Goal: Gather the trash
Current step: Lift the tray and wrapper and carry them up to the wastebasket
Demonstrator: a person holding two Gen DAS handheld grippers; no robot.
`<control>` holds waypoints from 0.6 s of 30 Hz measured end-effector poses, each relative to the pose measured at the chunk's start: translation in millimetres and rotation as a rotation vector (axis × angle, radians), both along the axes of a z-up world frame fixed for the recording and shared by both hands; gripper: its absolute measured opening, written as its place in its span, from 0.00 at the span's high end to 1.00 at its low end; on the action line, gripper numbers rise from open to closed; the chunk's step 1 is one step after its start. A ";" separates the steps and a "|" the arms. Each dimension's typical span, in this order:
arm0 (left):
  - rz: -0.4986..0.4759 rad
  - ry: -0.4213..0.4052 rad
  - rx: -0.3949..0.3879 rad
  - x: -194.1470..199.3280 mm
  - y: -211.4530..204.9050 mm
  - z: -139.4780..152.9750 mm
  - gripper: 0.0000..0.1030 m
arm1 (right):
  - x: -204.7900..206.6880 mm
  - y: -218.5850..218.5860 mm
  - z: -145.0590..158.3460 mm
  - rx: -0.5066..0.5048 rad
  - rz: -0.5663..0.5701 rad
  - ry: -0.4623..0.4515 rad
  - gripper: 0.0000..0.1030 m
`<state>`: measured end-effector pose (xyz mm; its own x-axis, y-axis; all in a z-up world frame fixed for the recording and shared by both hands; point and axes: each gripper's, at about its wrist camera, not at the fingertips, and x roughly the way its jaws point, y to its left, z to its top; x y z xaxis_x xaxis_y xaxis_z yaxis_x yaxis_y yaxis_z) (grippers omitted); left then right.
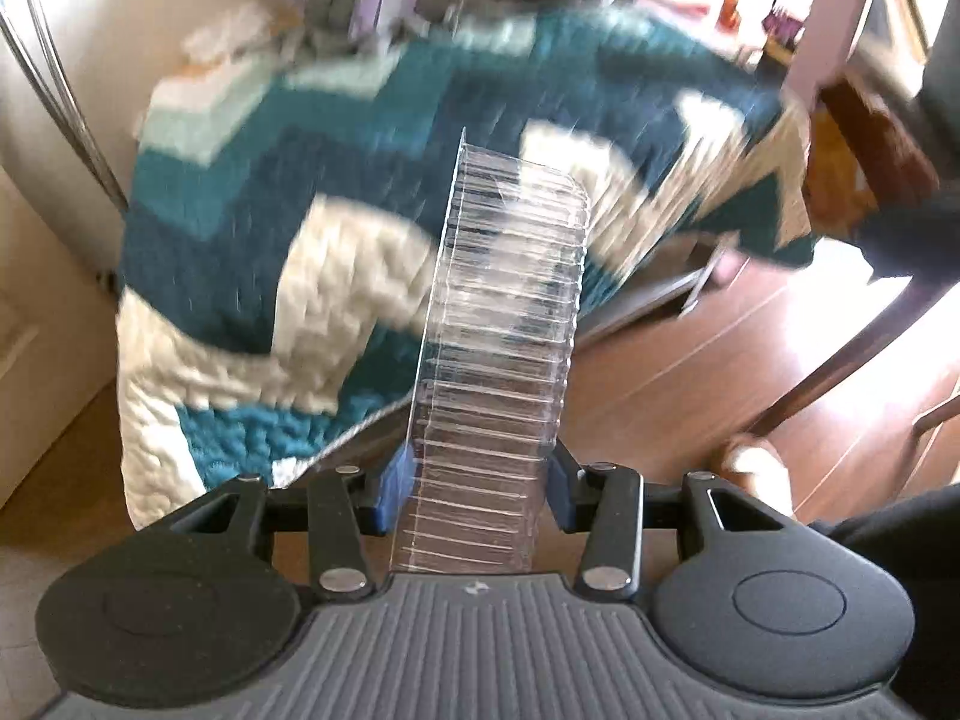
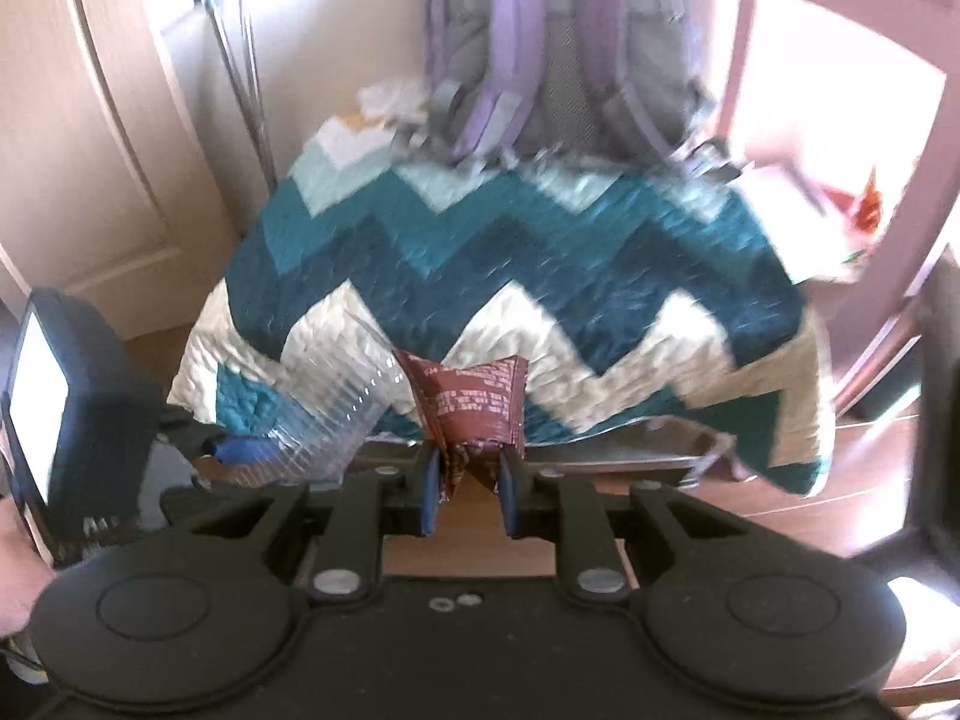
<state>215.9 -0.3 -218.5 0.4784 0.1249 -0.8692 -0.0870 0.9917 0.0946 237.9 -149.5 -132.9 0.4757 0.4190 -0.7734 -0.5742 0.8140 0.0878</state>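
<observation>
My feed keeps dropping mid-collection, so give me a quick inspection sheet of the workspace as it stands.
Surface: wooden floor; chevron quilt draped over furniture.
Job's things: clear ribbed plastic container; maroon wrapper, crumpled.
Clutter: purple-grey backpack hanging above the quilt; crumpled white material beside it, too blurred to identify.
Grippers: left hand-held gripper shut on the container; right hand-held gripper shut on the wrapper.
Cables: nothing seen.
Surroundings: white panelled door; pink frame, sunlit.

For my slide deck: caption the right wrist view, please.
Right gripper pinches a maroon wrapper before a chevron quilt.
</observation>
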 end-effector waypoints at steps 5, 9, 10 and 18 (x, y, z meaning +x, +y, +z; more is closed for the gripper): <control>-0.028 -0.103 -0.015 -4.1 -29.5 61.6 0.56 | -16.8 -38.9 48.6 0.019 -0.044 -0.088 0.82; -0.055 -0.199 -0.034 -0.4 -52.1 119.6 0.56 | -26.2 -73.7 94.5 0.037 -0.082 -0.179 0.82; -0.065 -0.227 -0.033 1.2 -58.3 134.6 0.56 | -28.1 -84.8 106.7 0.040 -0.094 -0.204 0.82; -0.181 -0.397 -0.052 25.7 -122.0 237.9 0.56 | -27.6 -169.5 184.0 0.070 -0.201 -0.346 0.82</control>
<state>241.6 -122.4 19.4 0.7868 -0.0306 -0.6165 0.0691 0.9969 0.0387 210.3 -319.0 51.0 0.7809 0.3366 -0.5263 -0.4091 0.9122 -0.0237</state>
